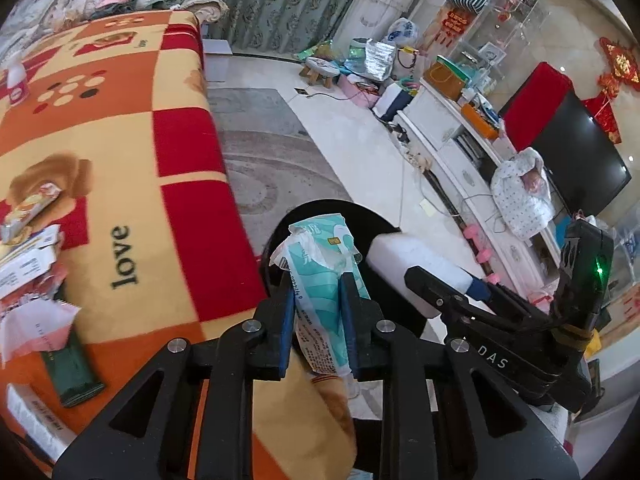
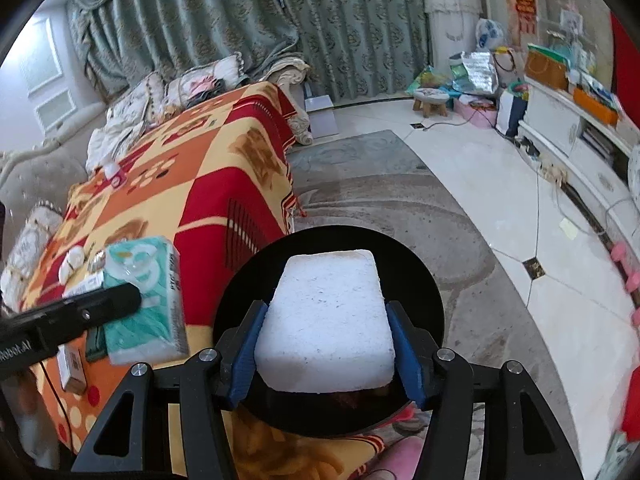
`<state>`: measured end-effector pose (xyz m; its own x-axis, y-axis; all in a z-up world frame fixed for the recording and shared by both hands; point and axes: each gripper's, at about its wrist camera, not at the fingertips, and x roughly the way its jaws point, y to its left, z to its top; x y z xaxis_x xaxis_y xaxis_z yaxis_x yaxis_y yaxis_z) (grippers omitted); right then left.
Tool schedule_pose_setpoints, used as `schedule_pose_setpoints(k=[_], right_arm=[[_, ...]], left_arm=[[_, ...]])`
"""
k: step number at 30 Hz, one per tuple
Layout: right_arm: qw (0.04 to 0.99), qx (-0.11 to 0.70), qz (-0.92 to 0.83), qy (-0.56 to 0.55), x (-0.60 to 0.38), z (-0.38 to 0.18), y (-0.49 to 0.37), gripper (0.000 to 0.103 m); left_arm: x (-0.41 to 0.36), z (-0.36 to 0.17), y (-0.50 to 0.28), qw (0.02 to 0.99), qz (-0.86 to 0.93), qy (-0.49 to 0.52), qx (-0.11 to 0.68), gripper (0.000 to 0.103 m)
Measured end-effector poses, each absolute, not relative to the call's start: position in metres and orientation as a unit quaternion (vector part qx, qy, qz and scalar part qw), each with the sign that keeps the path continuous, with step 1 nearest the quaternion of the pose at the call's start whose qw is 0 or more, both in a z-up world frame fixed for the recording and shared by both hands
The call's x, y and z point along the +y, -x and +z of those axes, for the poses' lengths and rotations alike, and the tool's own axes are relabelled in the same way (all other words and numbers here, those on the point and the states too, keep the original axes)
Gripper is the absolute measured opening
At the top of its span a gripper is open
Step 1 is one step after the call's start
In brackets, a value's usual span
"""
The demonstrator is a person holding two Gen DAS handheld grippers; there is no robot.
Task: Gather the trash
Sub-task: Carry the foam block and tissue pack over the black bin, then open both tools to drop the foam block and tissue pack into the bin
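My left gripper (image 1: 318, 292) is shut on a teal tissue pack (image 1: 320, 256), which stands up between the blue pads above the rim of a round black bin (image 1: 384, 220). In the right wrist view the same tissue pack (image 2: 148, 320) hangs at the left, beside the table edge. My right gripper (image 2: 327, 308) is shut on a white foam block (image 2: 328, 304), held directly over the mouth of the black bin (image 2: 424, 280). On the orange and red blanket (image 1: 120, 140) over the table lie torn paper wrappers (image 1: 28, 256), a dark green packet (image 1: 72, 364) and a snack pack (image 1: 32, 204).
A small bottle (image 1: 18, 80) stands at the table's far left. A grey rug (image 1: 264, 152) lies on the tiled floor beyond the bin. A white TV cabinet (image 1: 452, 152) with a television (image 1: 576, 160) runs along the right. A stool (image 1: 320, 70) and bags crowd the far corner.
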<state>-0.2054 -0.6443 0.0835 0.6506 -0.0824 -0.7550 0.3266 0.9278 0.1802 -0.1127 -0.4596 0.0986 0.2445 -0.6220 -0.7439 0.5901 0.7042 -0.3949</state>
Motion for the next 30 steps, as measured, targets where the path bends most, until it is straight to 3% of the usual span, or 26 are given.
schedule_pose_setpoints(k=[5,30], right_arm=[[0.895,0.397,-0.116,-0.166,-0.650,0.083,0.206,0.069],[0.905,0.404,-0.078,-0.111,-0.577,0.090,0.193,0.070]], left_arm=[[-0.464,0.095,0.112,0.785,-0.385,0.020,0.485,0.034],[-0.388,0.105,0.117,0.839,-0.295,-0.021,0.456,0.035]])
